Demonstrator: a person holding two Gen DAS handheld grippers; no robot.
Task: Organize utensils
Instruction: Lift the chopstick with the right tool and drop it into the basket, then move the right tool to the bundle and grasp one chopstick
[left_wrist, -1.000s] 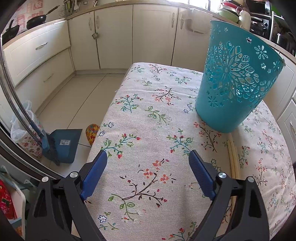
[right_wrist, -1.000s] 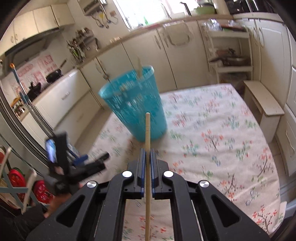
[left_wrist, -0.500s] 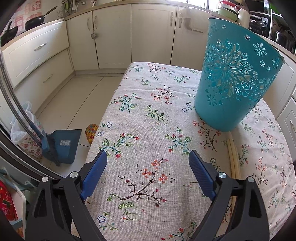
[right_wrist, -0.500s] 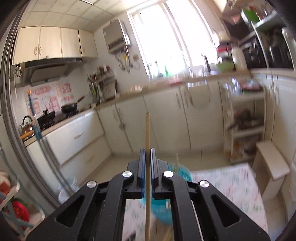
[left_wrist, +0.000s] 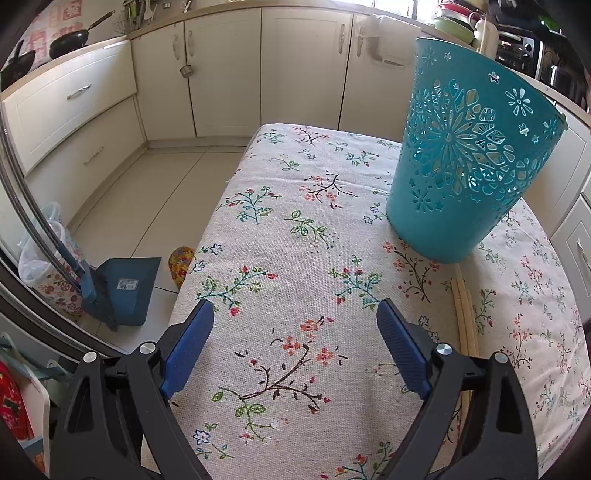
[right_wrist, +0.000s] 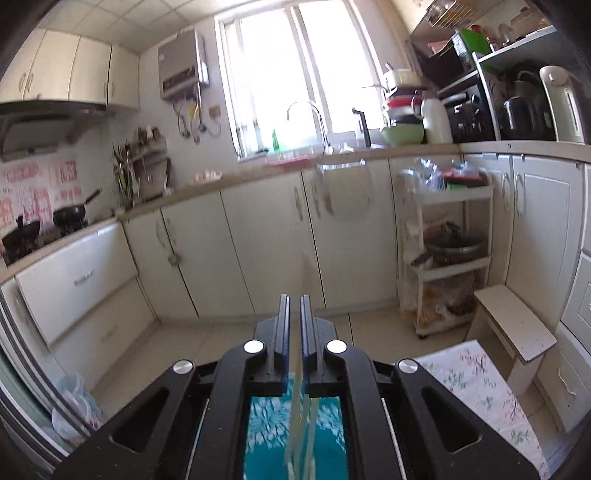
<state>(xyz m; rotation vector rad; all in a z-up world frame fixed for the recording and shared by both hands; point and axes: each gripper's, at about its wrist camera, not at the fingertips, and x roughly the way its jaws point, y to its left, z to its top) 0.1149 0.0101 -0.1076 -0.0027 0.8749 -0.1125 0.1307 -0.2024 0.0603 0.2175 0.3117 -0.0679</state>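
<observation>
1. Twice meeting the teal perforated plastic basket: standing upright on the floral-cloth desk in the left wrist view, showing blurred straight beneath the right gripper in the right wrist view.
2. Holding the left gripper over the near part of the desk, its blue-padded fingers spread wide apart, gripping nothing.
3. Finding pale wooden chopsticks lying flat on the cloth, just beside the basket's base and running under the left gripper's right-hand finger.
4. Keeping the right gripper's fingers pressed almost together, leaving only a narrow slit; not being able to tell whether a stick is clamped in it.
5. Seeing blurred pale sticks below that slit, against the teal of the basket.
6. Pointing the right gripper towards cream kitchen cabinets and a bright window.
7. Noticing a blue dustpan on the tiled floor left of the desk.
</observation>
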